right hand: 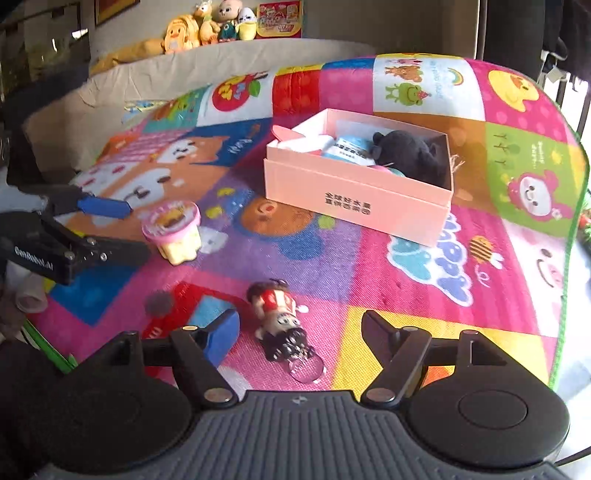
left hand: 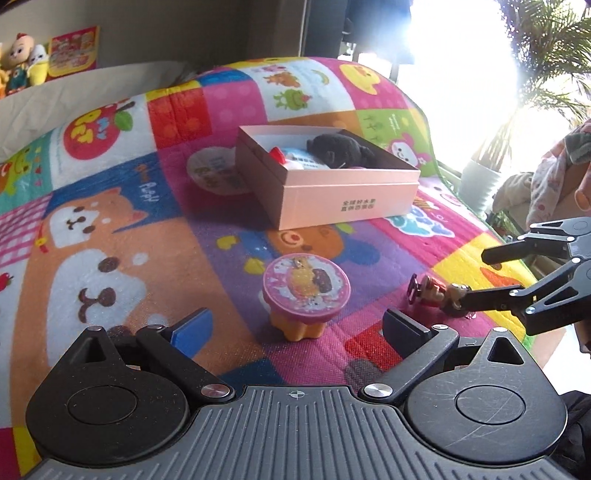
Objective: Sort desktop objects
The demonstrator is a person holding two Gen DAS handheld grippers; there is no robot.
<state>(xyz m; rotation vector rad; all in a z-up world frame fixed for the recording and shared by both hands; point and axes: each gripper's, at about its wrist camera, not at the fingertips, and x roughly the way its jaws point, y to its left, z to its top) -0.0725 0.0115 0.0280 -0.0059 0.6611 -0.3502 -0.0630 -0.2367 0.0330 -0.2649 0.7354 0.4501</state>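
Observation:
A small jelly cup (left hand: pixel 306 291) with a pink printed lid and yellow body stands on the colourful play mat (left hand: pixel 110 221). My left gripper (left hand: pixel 299 325) is open, and the cup sits just ahead between its spread fingers, untouched. A little keychain figure (right hand: pixel 277 310) in red and white lies flat on the mat, its metal ring (right hand: pixel 308 369) towards the camera. My right gripper (right hand: pixel 299 325) is open around it, with a gap on both sides. In the left wrist view the right gripper (left hand: pixel 476 275) reaches in from the right beside the figure (left hand: pixel 430 291). From the right wrist camera, the left gripper (right hand: pixel 136 229) is next to the cup (right hand: pixel 173 229).
An open pink box (right hand: pixel 354 199) further back holds a black plush toy (right hand: pixel 413 155), a small white bottle and other items. The mat's green edge (right hand: pixel 569 295) drops off at the right. Stuffed toys (right hand: pixel 207 26) line a ledge behind. A potted plant (left hand: pixel 480 181) stands past the mat.

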